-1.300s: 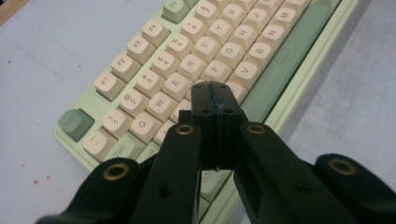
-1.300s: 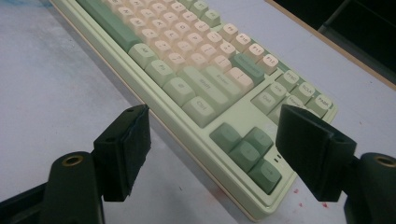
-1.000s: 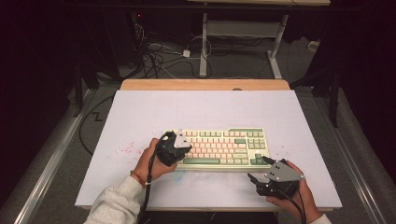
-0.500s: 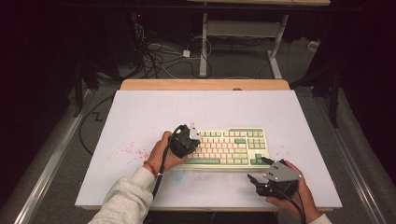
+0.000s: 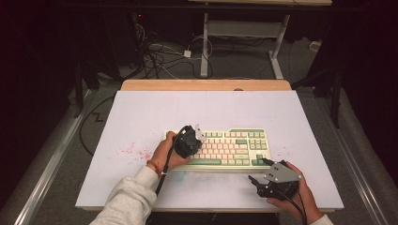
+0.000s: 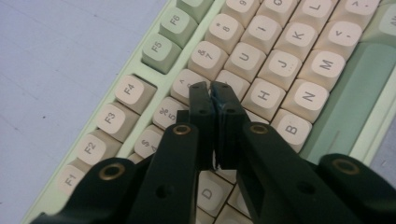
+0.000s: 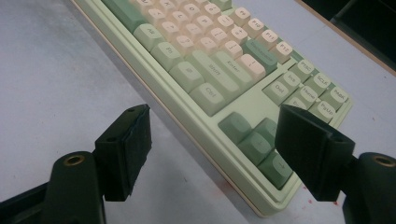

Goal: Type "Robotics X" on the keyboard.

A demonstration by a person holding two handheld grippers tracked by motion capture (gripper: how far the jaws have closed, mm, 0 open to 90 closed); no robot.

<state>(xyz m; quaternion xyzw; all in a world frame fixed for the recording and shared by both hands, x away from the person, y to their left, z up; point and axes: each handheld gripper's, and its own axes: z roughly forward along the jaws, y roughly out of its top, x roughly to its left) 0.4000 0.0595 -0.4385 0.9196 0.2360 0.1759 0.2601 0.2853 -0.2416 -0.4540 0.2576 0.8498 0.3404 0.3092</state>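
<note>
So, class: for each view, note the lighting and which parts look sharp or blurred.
High view: the white table is evenly lit, while the floor and surroundings fall into darkness. Left gripper view: the keyboard legends read sharp, and the shut left gripper is soft near the lens. Right gripper view: the open right gripper looks blurred; far keys are soft.

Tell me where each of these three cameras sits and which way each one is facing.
High view: above the person's side, looking forward and down on the table and keyboard; both forearms and hands enter from below.
Left gripper view: rides the left claw, looking down its shut jaws at the keys.
Right gripper view: rides the right claw, open, facing the keyboard's arrow-key corner.
Shared: all three show the keyboard; the high view also shows the left claw and right claw.
</note>
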